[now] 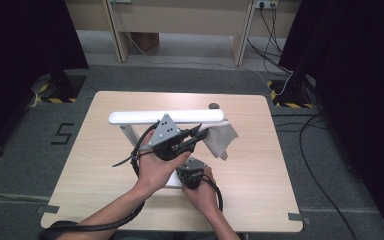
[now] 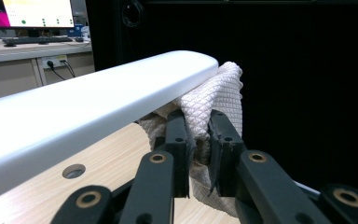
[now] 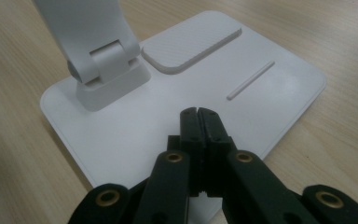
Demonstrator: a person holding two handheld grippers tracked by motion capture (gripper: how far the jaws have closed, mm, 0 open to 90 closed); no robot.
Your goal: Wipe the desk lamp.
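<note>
In the high view, a white desk lamp [image 1: 166, 117] is standing at the centre of a wooden table [image 1: 260, 165], its long head bar lying level across the middle of the frame. A grey-white cloth [image 1: 221, 139] is draping off the bar's right end. The left gripper [image 1: 194, 136] is reaching toward the right of the frame, with its grey plate facing up and its cable looping down to the lower left.

The left gripper view is showing what the high view cannot: the cloth's quilted diamond weave [image 2: 212, 100] and both jaws clenching a fold of it, just under the bar's rounded tip [image 2: 121, 95], at the centre of the frame.

The right gripper [image 1: 190, 179] is sitting low at the centre of the high view, hand wrapped round it. The right gripper view is showing its jaws pressed fully together with nothing between them, resting on the lamp's flat base [image 3: 135, 126], whose hinge [image 3: 107, 65] is rising at the upper left.
</note>
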